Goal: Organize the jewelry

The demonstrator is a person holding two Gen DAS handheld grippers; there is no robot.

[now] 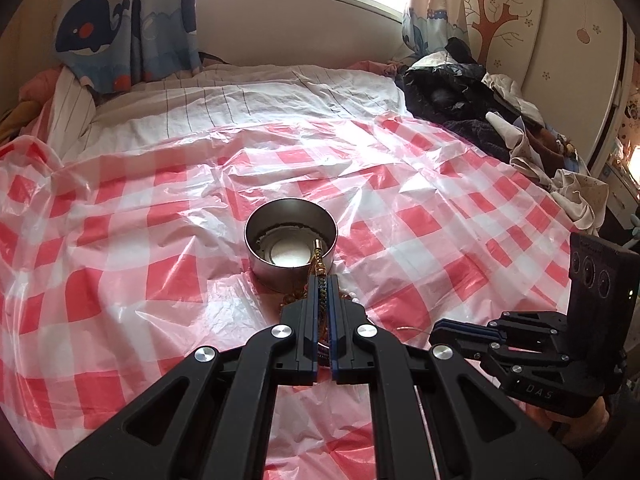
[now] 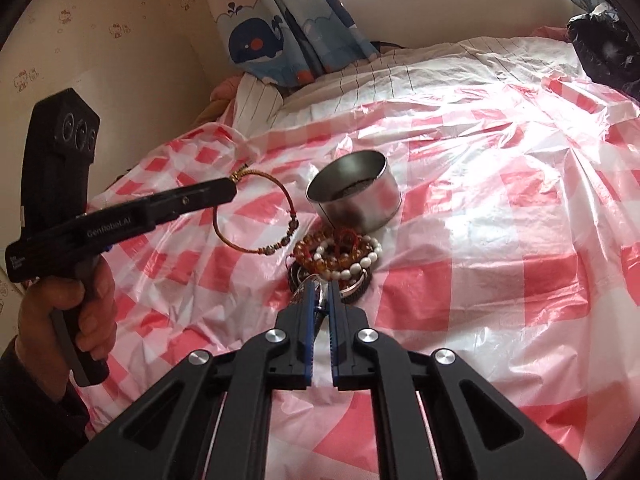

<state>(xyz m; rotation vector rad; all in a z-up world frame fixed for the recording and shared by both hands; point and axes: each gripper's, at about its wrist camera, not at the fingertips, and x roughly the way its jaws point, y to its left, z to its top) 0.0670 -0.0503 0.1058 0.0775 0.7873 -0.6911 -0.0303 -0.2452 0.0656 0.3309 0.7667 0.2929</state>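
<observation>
A round metal tin (image 1: pixel 291 240) (image 2: pixel 354 194) stands open on the red-and-white checked plastic sheet (image 1: pixel 140 220). My left gripper (image 1: pixel 319 280) (image 2: pixel 232 189) is shut on a red-and-gold cord bracelet (image 2: pixel 264 216) and holds it above the sheet, just before the tin. A pile of jewelry (image 2: pixel 340 260) with amber beads and a white bead bracelet (image 2: pixel 360 258) lies in front of the tin. My right gripper (image 2: pixel 320 290) (image 1: pixel 444 330) is shut on a thin silvery piece (image 2: pixel 308 284) at the pile's near edge.
The sheet covers a bed with a striped white duvet (image 1: pixel 240 96) behind. Dark clothes (image 1: pixel 460 92) are heaped at the far right. Whale-print curtains (image 1: pixel 120 20) hang by the window. A wardrobe (image 1: pixel 560 40) stands at the right.
</observation>
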